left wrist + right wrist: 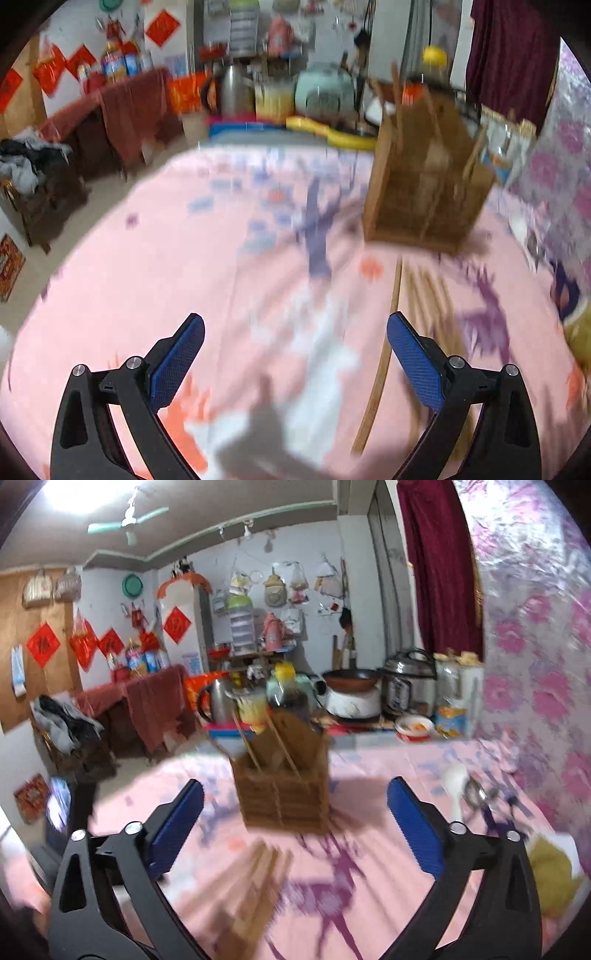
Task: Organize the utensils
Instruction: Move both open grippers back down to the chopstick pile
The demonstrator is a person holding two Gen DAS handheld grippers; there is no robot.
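Through my left camera, my left gripper is spread wide with nothing between its two blue pads. One wooden utensil holder stands ahead on the pink cloth, right of centre, with sticks rising from it. A blurred bundle of chopsticks lies before it; I cannot count them.

Through my right camera, my right gripper is equally wide and empty. The holder stands straight ahead, with two chopsticks upright in it. More chopsticks lie loose between my fingers, too smeared to count. One white spoon lies on the right.
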